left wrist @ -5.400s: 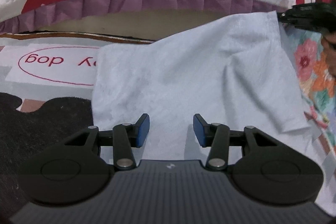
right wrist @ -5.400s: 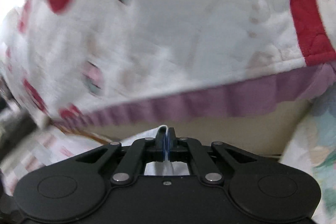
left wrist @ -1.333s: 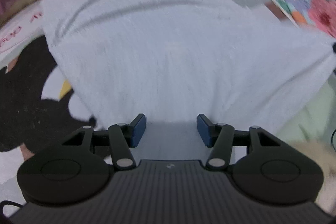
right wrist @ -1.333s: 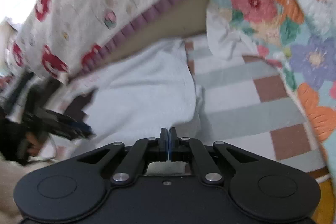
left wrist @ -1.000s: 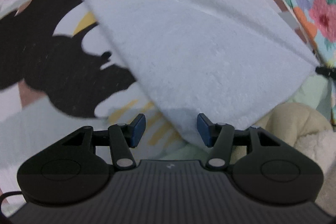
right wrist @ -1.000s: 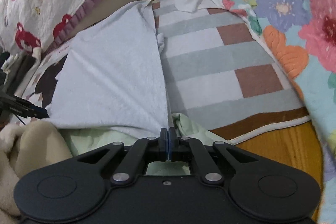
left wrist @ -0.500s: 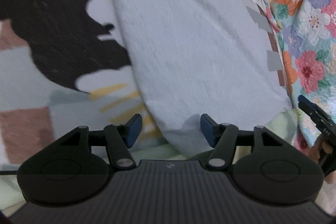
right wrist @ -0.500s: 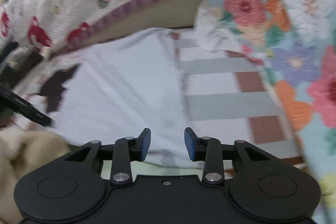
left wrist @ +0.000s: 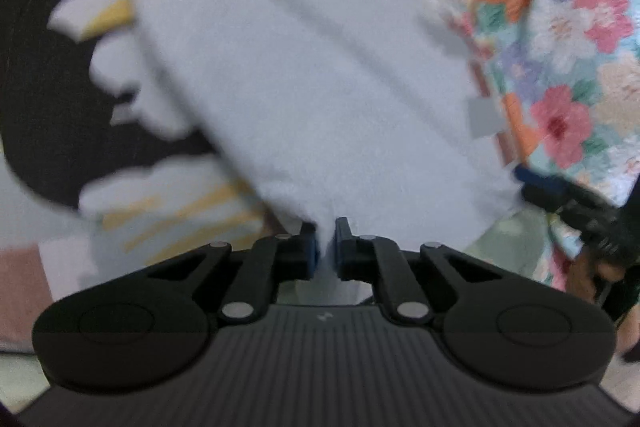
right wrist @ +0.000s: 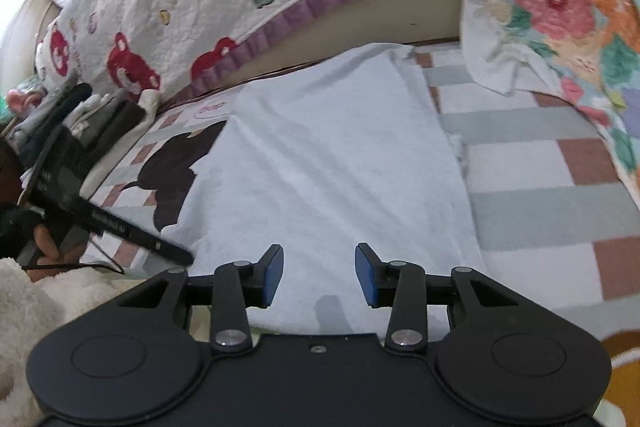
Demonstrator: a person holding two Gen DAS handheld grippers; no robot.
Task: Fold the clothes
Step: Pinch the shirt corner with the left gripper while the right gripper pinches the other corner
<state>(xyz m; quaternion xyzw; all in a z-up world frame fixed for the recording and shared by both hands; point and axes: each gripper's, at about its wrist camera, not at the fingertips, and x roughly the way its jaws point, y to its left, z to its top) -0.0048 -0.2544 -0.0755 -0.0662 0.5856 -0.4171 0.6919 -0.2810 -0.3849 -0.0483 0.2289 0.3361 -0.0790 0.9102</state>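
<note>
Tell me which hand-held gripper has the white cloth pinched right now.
The left hand-held gripper: its jaws are closing on the near edge of the white cloth. The right hand-held gripper is opening, nothing between its pads.

A bedroom at home is shown: a white quilted bedspread with red bears (right wrist: 168, 7), a flowered quilt (right wrist: 560, 3) and a checked floor rug (right wrist: 532, 163) are seen.

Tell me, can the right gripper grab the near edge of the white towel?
Probably yes. The right gripper, its jaws opening and empty, hangs right over the white towel near its edge, with nothing between. The left gripper already pinches another corner.
</note>
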